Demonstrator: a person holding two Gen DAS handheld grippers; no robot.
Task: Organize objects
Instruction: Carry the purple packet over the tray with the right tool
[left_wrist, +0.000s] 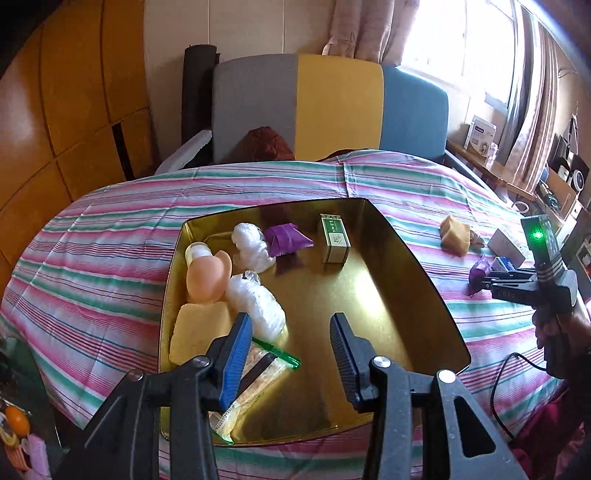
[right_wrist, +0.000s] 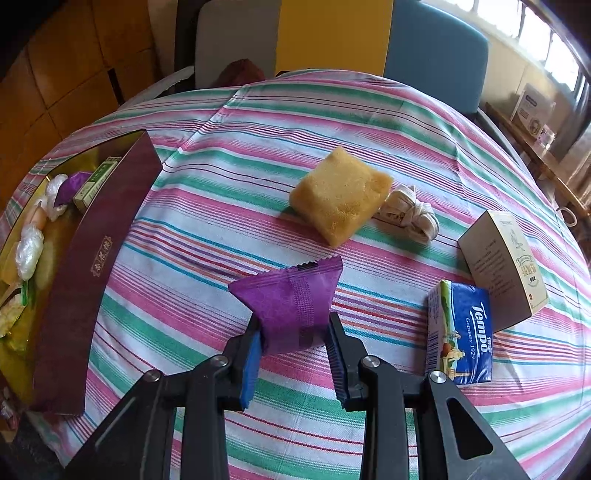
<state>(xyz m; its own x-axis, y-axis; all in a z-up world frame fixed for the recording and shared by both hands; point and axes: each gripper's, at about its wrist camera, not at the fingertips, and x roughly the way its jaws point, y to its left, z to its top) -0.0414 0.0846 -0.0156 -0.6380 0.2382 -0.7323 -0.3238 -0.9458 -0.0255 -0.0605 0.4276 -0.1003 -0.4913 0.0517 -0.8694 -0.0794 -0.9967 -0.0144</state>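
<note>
Right wrist view has my right claw (right_wrist: 293, 341) pinching the purple packet (right_wrist: 291, 302) by its lower end, held just over the striped cloth (right_wrist: 258, 122) on the desk. It looks light and crinkly, probably slippery foil, so gripping across the sealed seam seems the safest bet. My left claw (left_wrist: 291, 334) hangs spread and empty over the gold tin (left_wrist: 424, 280), which already has a similar purple packet (left_wrist: 286, 238), a green box (left_wrist: 334, 240) and some wrapped bits. A yellow sponge (right_wrist: 338, 199), tissue pack (right_wrist: 461, 332) and carton (right_wrist: 504, 266) wait on the cloth. Behind sits a chair or headboard, hard to tell, by a bright window.
</note>
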